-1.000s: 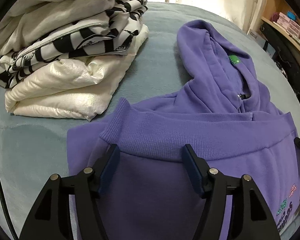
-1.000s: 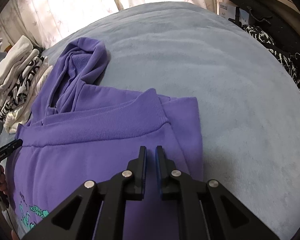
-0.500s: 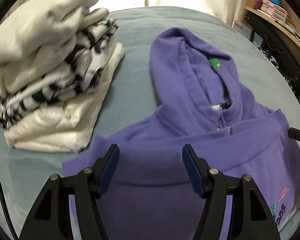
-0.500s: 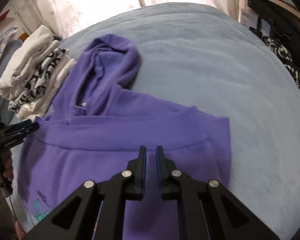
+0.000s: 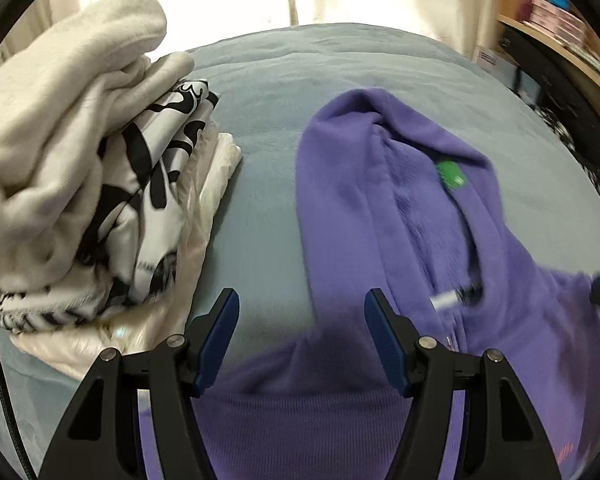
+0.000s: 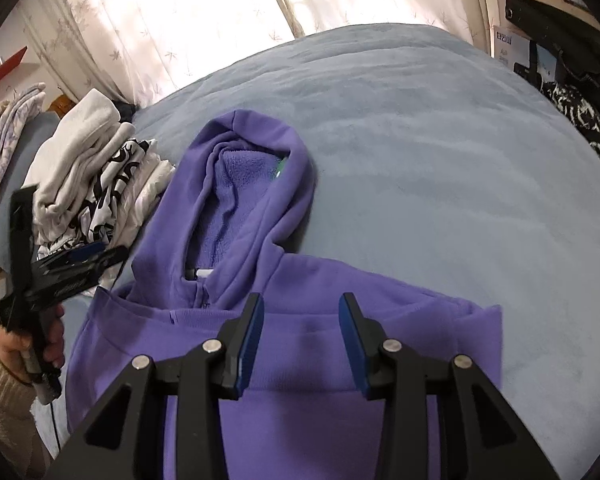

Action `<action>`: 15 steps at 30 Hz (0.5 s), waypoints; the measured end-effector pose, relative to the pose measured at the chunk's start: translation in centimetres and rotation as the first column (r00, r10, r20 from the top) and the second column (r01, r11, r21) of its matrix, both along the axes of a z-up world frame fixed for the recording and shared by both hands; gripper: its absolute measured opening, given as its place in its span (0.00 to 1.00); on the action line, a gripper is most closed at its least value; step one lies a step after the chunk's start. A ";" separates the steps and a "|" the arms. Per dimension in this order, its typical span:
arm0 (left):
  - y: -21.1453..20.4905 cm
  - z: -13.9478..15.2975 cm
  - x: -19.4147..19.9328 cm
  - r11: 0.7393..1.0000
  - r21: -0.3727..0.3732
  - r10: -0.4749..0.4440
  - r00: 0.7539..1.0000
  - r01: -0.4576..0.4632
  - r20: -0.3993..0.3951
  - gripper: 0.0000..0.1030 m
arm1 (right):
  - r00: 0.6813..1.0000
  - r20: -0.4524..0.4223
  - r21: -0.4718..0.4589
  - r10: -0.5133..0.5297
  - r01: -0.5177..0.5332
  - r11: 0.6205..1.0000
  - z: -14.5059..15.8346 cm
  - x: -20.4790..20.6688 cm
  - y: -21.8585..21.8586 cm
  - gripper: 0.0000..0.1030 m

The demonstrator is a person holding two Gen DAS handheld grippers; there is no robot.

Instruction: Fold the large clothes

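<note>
Folded purple fleece hoodie (image 6: 300, 352) on grey-blue bedspread (image 6: 440, 160), hood far; left gripper (image 5: 302, 320) parted, empty; right gripper (image 6: 300, 320) opening, empty.

One purple hoodie (image 6: 300, 344); two tongs (image 6: 300, 332) (image 5: 300, 328); perhaps three folded garments (image 5: 80, 168)

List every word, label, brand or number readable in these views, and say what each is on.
None can be read for certain.
Green tag inside the hood of the purple hoodie: no legible text.
White box on the shelf at right: dark print, too small and distorted.
Left gripper, white lettering on its side: too blurred.
Hoodie print at the lower edge: blurred.
</note>
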State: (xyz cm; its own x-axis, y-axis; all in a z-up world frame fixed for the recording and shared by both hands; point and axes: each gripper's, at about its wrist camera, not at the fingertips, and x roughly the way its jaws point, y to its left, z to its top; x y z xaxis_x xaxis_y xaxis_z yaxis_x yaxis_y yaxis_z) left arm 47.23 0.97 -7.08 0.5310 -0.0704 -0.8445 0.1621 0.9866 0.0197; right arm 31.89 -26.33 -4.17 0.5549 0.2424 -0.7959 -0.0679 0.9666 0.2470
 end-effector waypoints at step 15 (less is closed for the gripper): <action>-1.8 -6.2 8.0 0.996 -0.018 0.084 0.984 -0.088 -0.156 0.62 | 0.999 -0.037 0.083 -0.010 0.013 0.996 -2.5 2.2 -0.5 0.38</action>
State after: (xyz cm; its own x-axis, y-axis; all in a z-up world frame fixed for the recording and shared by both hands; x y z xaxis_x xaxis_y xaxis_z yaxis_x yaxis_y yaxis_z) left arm 55.25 -0.81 -13.24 0.3988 -0.0516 -0.9156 0.0756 0.9969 -0.0232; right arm 34.07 -26.79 -6.70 0.5287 0.3026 -0.7930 -0.0463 0.9432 0.3290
